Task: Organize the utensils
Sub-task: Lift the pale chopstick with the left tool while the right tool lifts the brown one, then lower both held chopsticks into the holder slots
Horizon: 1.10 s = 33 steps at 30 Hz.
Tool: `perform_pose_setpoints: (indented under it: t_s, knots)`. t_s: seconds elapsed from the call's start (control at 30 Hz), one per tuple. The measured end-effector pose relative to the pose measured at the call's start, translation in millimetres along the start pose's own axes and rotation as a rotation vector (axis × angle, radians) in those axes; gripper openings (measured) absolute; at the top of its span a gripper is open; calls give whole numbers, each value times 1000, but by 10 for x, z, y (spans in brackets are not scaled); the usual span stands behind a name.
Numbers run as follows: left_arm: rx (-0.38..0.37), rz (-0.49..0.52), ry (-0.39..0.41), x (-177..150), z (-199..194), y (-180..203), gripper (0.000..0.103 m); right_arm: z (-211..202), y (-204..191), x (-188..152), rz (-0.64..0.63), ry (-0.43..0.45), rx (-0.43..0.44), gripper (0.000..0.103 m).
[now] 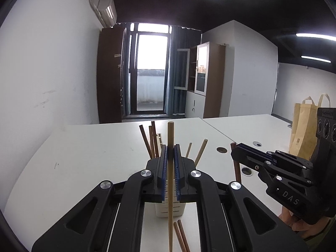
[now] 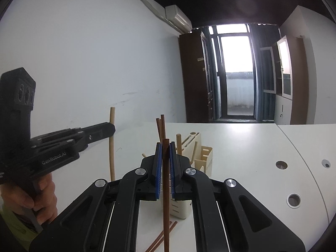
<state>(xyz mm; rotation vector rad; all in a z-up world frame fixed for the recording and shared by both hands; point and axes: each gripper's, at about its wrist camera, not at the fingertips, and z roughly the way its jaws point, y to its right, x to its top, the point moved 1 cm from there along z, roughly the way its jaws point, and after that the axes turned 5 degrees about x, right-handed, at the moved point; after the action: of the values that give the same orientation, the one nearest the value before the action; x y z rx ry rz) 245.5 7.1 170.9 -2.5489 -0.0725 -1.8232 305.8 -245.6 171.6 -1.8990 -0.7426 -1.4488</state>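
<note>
Two dark brown chopsticks (image 1: 181, 236) lie loose on the white table (image 1: 88, 159) right under my left claw (image 1: 170, 163), near its front edge, and they cross below the stick I am holding. Just past them stands the cream slotted utensil holder (image 1: 161, 210), close in front of both claws and partly hidden behind my black fingers. Out of it rise several dark chopsticks (image 1: 150, 140) and a few pale ones (image 1: 201, 150), all leaning outward. In the right wrist view a second cream piece with diagonal slots (image 2: 193, 139) stands just behind the holder.

My left claw is pinched narrow on a pale wooden chopstick (image 1: 170, 138) — the blue pads (image 1: 164, 174) press it from both sides, and it stands upright, its rounded tip above the fingertips and its lower end running down past the holder. My right claw (image 2: 166, 163) is likewise closed tight on a dark brown chopstick (image 2: 166, 199), square-ended, upright, hanging in front of the holder.

Each claw sees the other off to its side, with a hand (image 2: 42, 199) on the grip.

Farther along the table, toward its right edge, sit round cable holes (image 2: 281, 164) and a tan paper bag (image 1: 302, 130) — beyond these, a brown cabinet (image 1: 109, 73) and a glass door (image 1: 151, 73).
</note>
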Motion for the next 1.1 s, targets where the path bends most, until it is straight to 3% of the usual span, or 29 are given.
perform_pose_setpoints:
  t_s: [0.63, 1.1]
  knots:
    - [-1, -21, 144, 265, 25, -35, 6, 81, 168, 474, 24, 340, 103, 8]
    - [7, -89, 429, 418, -183, -17, 6, 26, 333, 568, 79, 569, 107, 8]
